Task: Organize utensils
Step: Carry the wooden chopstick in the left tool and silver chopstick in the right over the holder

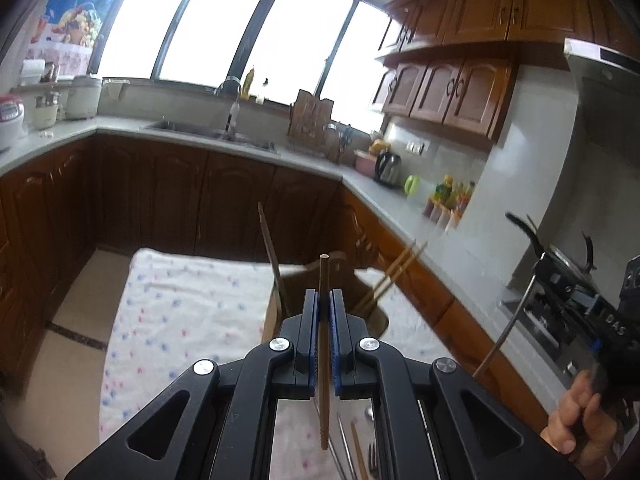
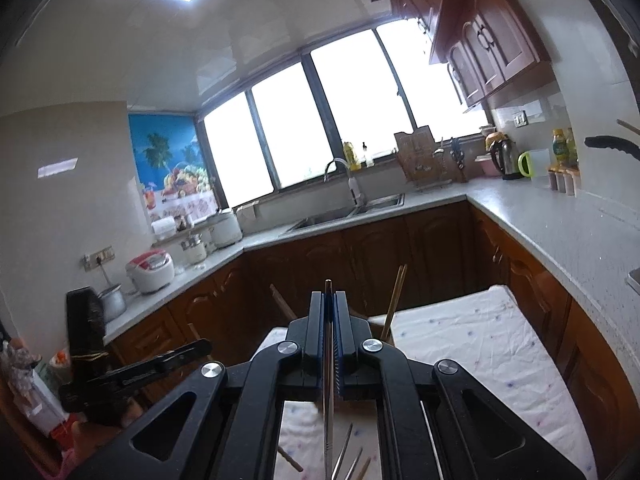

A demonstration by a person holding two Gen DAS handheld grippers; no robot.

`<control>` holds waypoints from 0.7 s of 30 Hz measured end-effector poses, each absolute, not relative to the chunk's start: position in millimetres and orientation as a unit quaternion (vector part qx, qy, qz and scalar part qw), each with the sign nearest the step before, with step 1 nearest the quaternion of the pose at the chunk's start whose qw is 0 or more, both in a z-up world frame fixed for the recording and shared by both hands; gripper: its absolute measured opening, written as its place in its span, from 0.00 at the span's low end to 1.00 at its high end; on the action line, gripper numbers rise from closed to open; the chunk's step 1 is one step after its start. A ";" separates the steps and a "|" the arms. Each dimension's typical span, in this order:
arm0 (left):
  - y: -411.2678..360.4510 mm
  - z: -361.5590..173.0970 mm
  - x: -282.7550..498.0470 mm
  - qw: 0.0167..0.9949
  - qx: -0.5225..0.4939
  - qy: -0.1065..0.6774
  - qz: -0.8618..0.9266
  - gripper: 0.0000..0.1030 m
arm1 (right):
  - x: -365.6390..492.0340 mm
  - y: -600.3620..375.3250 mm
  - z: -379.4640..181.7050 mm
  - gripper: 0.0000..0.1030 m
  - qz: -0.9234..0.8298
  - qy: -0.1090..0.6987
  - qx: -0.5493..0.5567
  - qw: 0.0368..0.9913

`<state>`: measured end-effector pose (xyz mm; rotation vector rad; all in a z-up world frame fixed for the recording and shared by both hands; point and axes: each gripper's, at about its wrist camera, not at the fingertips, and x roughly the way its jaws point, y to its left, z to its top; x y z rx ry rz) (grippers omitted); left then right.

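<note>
My left gripper (image 1: 324, 294) is shut on a brown wooden chopstick (image 1: 324, 276) held upright, above the cloth-covered table (image 1: 180, 312). Just beyond it stands a wooden utensil holder (image 1: 340, 266) with a dark utensil (image 1: 272, 256) and a pair of chopsticks (image 1: 394, 276) leaning in it. My right gripper (image 2: 328, 296) is shut on a thin metal utensil (image 2: 328, 400), also upright; it shows at the right in the left wrist view (image 1: 560, 280). Loose utensils (image 2: 352, 456) lie on the cloth below. The holder's chopsticks (image 2: 394, 300) show behind my right gripper.
A grey L-shaped counter (image 1: 400, 208) with brown cabinets runs around the room. It carries a sink (image 1: 208, 132), a kettle (image 1: 387, 168), a rice cooker (image 1: 10, 118) and bottles. A stove with a pan (image 1: 560, 256) is at the right.
</note>
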<state>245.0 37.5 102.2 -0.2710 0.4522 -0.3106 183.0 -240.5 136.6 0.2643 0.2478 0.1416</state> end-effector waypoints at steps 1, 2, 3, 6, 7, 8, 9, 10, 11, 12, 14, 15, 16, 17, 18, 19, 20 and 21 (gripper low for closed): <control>38.0 104.6 246.4 0.955 -0.135 0.216 -0.151 0.03 | 186.8 -242.0 138.2 0.04 0.068 0.118 0.134 0.982; 38.7 107.7 248.4 0.957 -0.135 0.208 -0.148 0.03 | 191.3 -243.2 140.0 0.04 0.066 0.112 0.136 0.982; 39.5 110.7 251.4 0.959 -0.137 0.201 -0.147 0.03 | 197.6 -245.3 141.7 0.04 0.063 0.105 0.142 0.982; 42.0 118.6 259.3 0.963 -0.143 0.178 -0.141 0.03 | 211.5 -250.6 145.4 0.04 0.054 0.088 0.152 0.983; 42.7 121.0 261.9 0.965 -0.144 0.168 -0.138 0.03 | 217.5 -253.1 147.2 0.04 0.049 0.081 0.156 0.983; 41.7 120.7 263.3 0.966 -0.144 0.163 -0.138 0.03 | 221.7 -254.6 148.2 0.04 0.047 0.076 0.159 0.983; 41.7 123.0 267.0 0.968 -0.146 0.155 -0.136 0.03 | 226.6 -256.4 149.6 0.04 0.043 0.069 0.162 0.983; 41.5 122.3 269.9 0.968 -0.147 0.151 -0.136 0.03 | 231.4 -257.8 151.6 0.04 0.039 0.062 0.165 0.984; 40.8 122.5 273.9 0.969 -0.148 0.146 -0.135 0.03 | 235.7 -259.3 152.5 0.04 0.034 0.056 0.166 0.984; 40.3 122.3 277.7 0.969 -0.150 0.141 -0.133 0.03 | 240.6 -260.8 152.6 0.04 0.031 0.050 0.169 0.984; 38.8 118.5 285.6 0.972 -0.152 0.128 -0.127 0.03 | 249.0 -265.0 152.2 0.04 0.023 0.039 0.175 0.984; 38.6 115.5 288.8 0.973 -0.152 0.122 -0.122 0.03 | 253.7 -266.2 151.2 0.04 0.019 0.035 0.175 0.984; 37.6 112.6 292.7 0.974 -0.152 0.117 -0.117 0.03 | 258.5 -266.6 149.6 0.04 0.013 0.032 0.173 0.984; 35.8 108.6 297.7 0.976 -0.151 0.113 -0.111 0.03 | 263.5 -267.2 147.8 0.04 0.010 0.032 0.172 0.985; 34.1 104.6 300.7 0.977 -0.151 0.110 -0.105 0.03 | 268.9 -267.1 143.9 0.04 0.007 0.032 0.171 0.985; 31.5 99.0 303.0 0.977 -0.152 0.107 -0.101 0.03 | 271.2 -267.0 140.6 0.04 0.004 0.031 0.169 0.985; 28.2 90.2 307.0 0.978 -0.152 0.105 -0.098 0.03 | 273.6 -265.9 135.2 0.04 0.000 0.028 0.165 0.986; 25.8 83.4 308.8 0.978 -0.152 0.105 -0.095 0.03 | 276.0 -264.5 128.8 0.04 -0.005 0.028 0.163 0.986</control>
